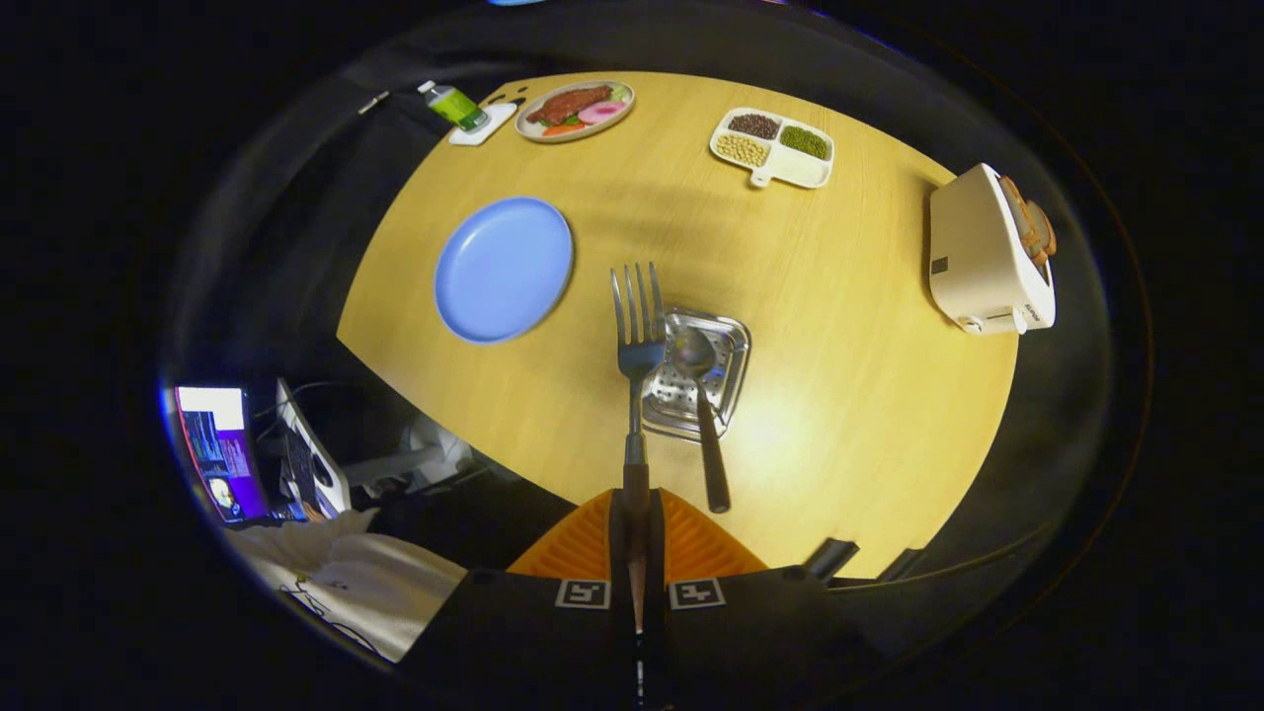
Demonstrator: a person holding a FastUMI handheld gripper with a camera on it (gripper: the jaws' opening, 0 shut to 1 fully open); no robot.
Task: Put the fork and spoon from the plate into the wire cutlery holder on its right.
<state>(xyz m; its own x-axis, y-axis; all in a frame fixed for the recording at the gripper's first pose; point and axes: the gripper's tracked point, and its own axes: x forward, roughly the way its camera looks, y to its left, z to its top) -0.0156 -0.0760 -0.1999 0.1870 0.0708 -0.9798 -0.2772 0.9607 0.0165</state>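
**Fork in the grip, over the holder's near-left rim**

Clamped narrow on the fork (637, 385): gripper (637, 538) with both fingers pressed onto the handle end, tines pointing away, out beyond the fingertips. Held high above the round wooden table (849, 415), looking down on it.

Just ahead and slightly right of the fingers, under the fork's head: the wire cutlery holder (731, 370), seen from above as a shiny square. Already in it, the spoon (703, 415), bowl down inside, handle leaning back toward the gripper. Well left of the holder, the blue plate (504, 269), bare.

Step in hand, by judgement: lowering the fork in. Best done by shifting a little right so the tines sit over the open middle rather than the rim, tipping the fork nearer upright, keeping off the spoon handle, and letting go only once the tines are well inside.
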